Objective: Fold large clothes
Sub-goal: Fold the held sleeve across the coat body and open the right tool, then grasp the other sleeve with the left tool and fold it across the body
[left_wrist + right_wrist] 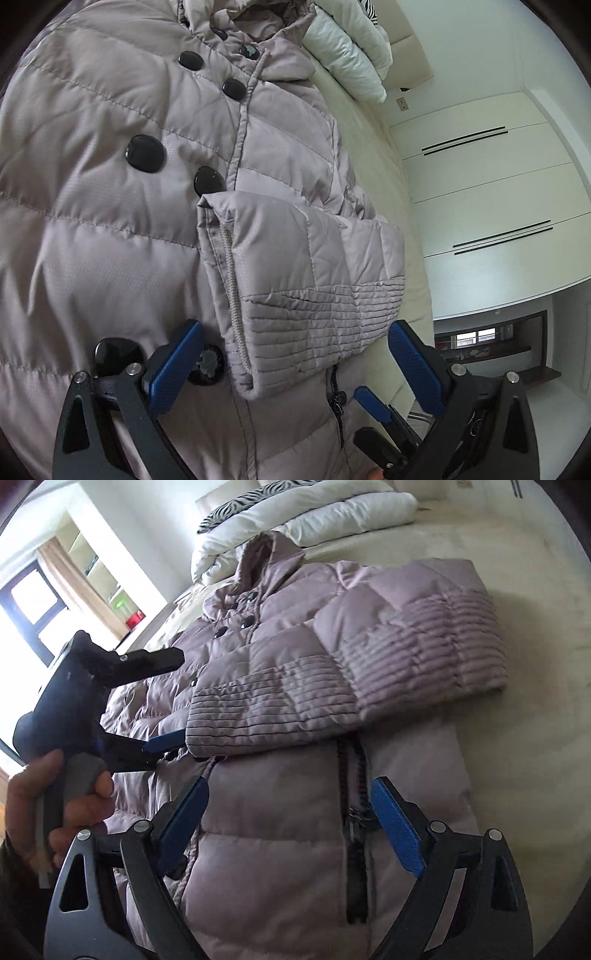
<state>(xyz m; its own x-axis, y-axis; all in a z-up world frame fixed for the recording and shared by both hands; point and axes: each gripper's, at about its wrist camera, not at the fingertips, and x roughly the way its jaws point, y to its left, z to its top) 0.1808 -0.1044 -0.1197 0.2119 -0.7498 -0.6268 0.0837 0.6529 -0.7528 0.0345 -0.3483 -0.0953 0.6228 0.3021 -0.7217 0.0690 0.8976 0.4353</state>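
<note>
One taupe puffer jacket (280, 812) flat on the bed (535, 664), front up, both sleeves (273, 709) folded across the chest. Six black buttons (144, 153) visible in left view. Two tools: left tool (295, 356) spread wide over the sleeve cuff, right tool (290, 821) spread wide over the zip pocket (356, 849), neither gripping. One white duvet (314, 509) behind.

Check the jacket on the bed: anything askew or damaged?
Nothing damaged. The padded jacket lies flat on the bed, buttoned, both sleeves folded across its front, cuffs slightly offset, not aligned.
</note>
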